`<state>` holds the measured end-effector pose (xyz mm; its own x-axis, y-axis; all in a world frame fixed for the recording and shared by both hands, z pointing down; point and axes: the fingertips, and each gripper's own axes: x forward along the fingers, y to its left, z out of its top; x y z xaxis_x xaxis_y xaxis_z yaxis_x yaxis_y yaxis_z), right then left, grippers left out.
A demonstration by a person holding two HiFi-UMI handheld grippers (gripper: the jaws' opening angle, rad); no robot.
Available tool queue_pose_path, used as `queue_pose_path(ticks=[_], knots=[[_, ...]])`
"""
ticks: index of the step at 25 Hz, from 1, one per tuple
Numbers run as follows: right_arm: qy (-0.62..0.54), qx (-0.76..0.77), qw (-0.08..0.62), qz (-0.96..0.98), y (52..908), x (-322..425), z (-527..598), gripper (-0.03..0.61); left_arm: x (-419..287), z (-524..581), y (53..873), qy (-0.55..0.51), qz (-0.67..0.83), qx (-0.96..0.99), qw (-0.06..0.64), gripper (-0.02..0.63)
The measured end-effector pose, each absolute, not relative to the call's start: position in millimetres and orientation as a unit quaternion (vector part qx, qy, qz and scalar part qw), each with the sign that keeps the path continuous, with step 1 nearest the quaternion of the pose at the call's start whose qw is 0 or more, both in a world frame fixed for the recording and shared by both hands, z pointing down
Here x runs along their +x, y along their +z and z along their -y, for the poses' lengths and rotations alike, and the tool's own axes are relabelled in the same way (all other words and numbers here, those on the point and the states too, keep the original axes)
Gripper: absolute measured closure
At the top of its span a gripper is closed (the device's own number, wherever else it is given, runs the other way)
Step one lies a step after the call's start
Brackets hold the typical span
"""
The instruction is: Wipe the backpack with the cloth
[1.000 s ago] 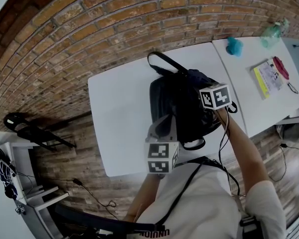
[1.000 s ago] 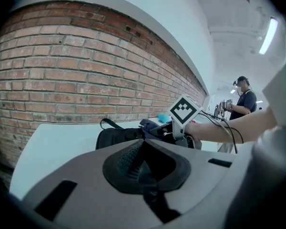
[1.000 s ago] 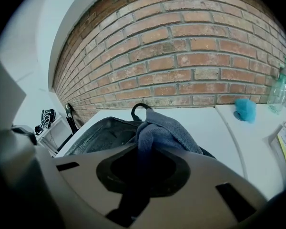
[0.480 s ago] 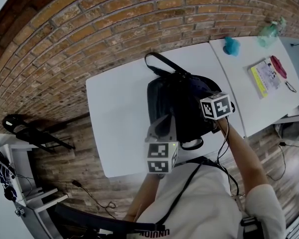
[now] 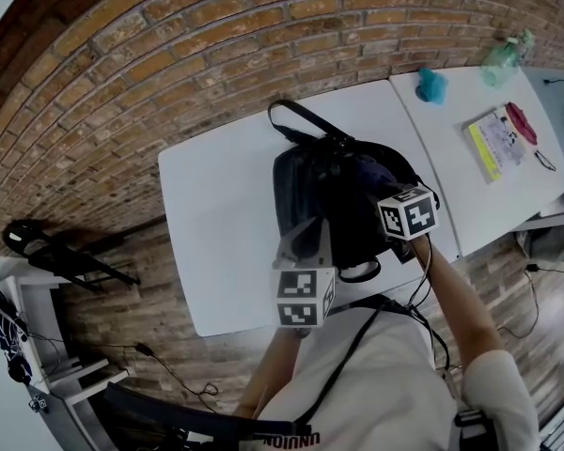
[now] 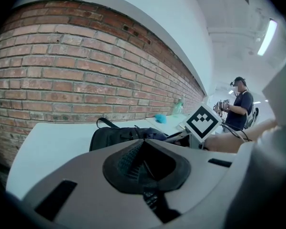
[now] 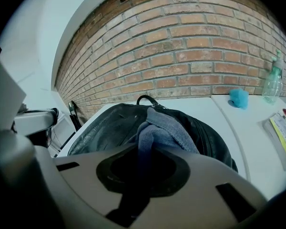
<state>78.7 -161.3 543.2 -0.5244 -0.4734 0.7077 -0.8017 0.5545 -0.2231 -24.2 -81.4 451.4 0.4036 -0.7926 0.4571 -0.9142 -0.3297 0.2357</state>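
Lying flat on the white table, the black backpack is placed toward the table's right side, with its carry handle directed at the far brick wall. The right gripper is positioned over the right part of the backpack, and its jaws are closed on a grey-blue cloth. The cloth is bunched between the jaws and draped forward onto the top surface of the backpack. The left gripper is held at the near edge of the backpack; its jaws are brought fully together and nothing is gripped between them. Contact between the left gripper and the backpack cannot be confirmed from any view. A second white table is butted against the right edge of the first. On it are located a teal object, a clear green bottle and a yellow-edged booklet, all well apart from the backpack.
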Motion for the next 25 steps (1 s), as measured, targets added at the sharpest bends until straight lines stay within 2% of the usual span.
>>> queue_pose_path(ticks=[25], knots=[[0.28,0.362,0.301,0.837,542,92,110,0.54,-20,78,453,0.132,0.533,0.802,0.235,0.609]])
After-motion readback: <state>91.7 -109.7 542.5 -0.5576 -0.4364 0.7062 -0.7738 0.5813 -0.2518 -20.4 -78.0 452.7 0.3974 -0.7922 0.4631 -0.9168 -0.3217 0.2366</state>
